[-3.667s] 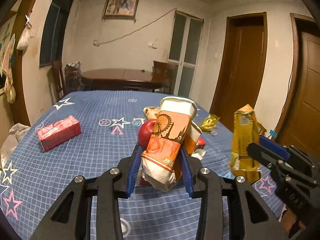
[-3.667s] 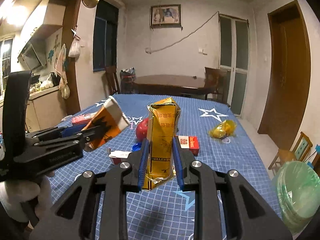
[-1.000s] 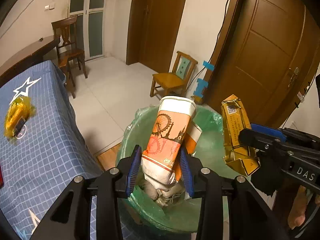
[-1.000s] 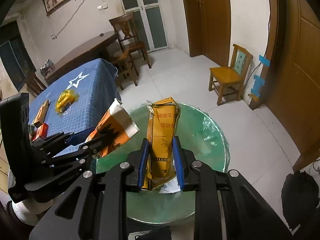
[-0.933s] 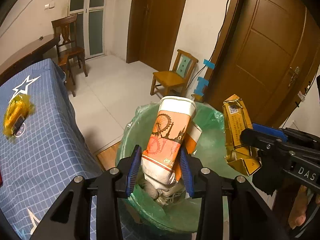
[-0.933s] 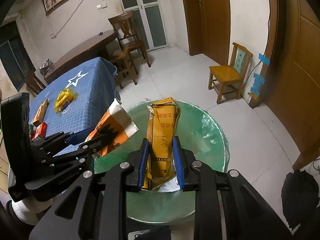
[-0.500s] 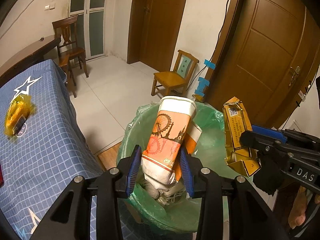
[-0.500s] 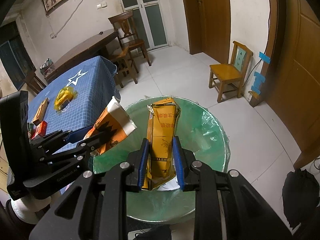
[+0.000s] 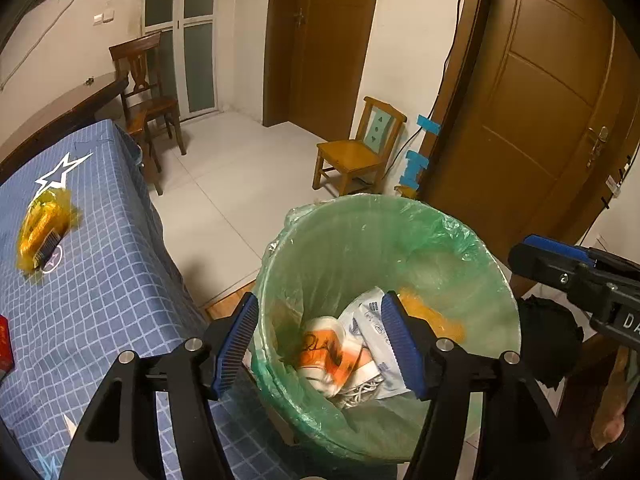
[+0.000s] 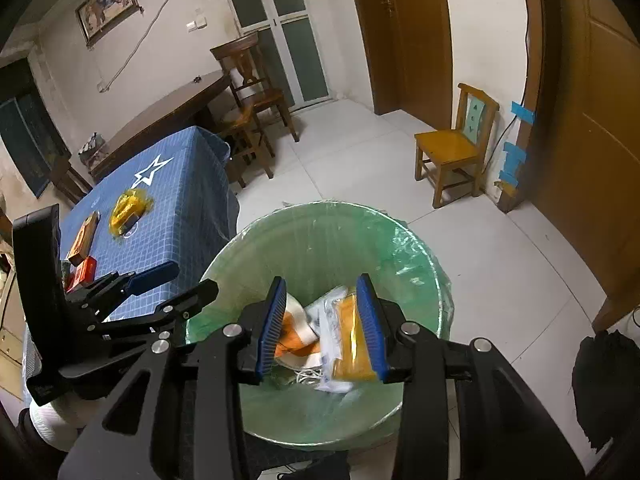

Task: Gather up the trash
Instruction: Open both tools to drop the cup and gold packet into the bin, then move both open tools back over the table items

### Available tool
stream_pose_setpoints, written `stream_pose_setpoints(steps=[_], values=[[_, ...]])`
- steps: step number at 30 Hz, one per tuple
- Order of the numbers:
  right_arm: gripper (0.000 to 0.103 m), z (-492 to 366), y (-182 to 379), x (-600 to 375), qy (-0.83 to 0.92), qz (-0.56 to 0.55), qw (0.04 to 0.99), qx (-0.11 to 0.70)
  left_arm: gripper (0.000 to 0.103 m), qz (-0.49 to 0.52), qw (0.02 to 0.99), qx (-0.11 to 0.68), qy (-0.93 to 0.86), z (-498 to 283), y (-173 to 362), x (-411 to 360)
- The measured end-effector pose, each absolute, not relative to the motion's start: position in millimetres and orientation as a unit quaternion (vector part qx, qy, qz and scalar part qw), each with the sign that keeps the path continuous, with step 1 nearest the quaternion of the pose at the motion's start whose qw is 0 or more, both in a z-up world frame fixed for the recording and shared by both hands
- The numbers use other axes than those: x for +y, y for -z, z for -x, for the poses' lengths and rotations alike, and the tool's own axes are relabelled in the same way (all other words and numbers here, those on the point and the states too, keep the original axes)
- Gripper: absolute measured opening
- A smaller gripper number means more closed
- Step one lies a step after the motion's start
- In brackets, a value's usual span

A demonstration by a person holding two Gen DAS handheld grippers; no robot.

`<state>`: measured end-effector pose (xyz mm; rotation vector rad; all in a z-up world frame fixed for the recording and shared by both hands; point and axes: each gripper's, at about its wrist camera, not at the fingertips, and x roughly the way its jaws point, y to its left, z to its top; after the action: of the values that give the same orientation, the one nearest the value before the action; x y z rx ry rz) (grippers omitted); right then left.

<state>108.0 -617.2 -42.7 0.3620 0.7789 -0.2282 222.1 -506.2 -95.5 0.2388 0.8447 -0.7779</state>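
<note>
Left gripper point(image 9: 320, 340): jaws spread wide, holding nothing, hanging over the bin mouth.

Right gripper point(image 10: 323, 326): jaws likewise apart and bare, above the same opening; its blue pads frame the contents.

Trash bin point(image 9: 460, 236): round, lined with a green plastic bag, standing on the floor just beside the table corner.

Orange paper cup point(image 9: 324, 354): lying in the bin bottom, at about 7 o'clock of the opening in the left wrist view.

Yellow carton point(image 10: 352, 340): also inside, right of the cup, blurred in the right wrist view, perhaps not yet settled.

White packaging point(image 9: 376, 328): between the two, in the bin.

Table with blue star cloth point(image 10: 184, 208): at 10 o'clock; bears a yellow wrapper point(image 10: 128, 208), an orange-brown box point(image 10: 82, 238) and a red box point(image 10: 86, 272), well apart from the bin.

Risks, judged: the loose liner edge could snag a lowered finger and pull off the rim; the two grippers hang close and could knock on turning away; the crinkly wrapper may slip from a shallow pinch.
</note>
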Motion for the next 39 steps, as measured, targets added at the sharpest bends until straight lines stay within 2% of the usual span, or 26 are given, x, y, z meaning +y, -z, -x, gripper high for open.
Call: stream_pose_setpoints(steps=[11, 12, 14, 16, 27, 39], values=[[0.035, -97.6, 30.0, -604.2, 0.104, -0.162, 0.915, 0.355, 0.065, -0.118, 0.83, 0.394, 0.378, -213.2, 91.0, -491.1], [0.036, -93.8, 26.7, -598.1, 0.1, -0.16, 0.919, 0.347, 0.065, -0.119, 0.83, 0.391, 0.38, -210.6, 89.3, -484.4], [0.046, -87.7, 23.0, -586.0, 0.089, -0.157, 0.926, 0.331, 0.065, -0.121, 0.83, 0.387, 0.384, -206.6, 86.5, -470.1], [0.049, -84.6, 20.2, -570.1, 0.075, -0.149, 0.932, 0.321, 0.065, -0.124, 0.832, 0.382, 0.383, -204.1, 84.1, -453.0], [0.06, -92.5, 13.0, -488.2, -0.007, -0.117, 0.949, 0.292, 0.065, -0.128, 0.844, 0.365, 0.372, -199.4, 65.7, -330.7], [0.069, -114.7, 38.8, -410.3, -0.096, -0.095, 0.936, 0.325, 0.068, -0.149, 0.881, 0.346, 0.288, -221.0, 42.9, -112.5]])
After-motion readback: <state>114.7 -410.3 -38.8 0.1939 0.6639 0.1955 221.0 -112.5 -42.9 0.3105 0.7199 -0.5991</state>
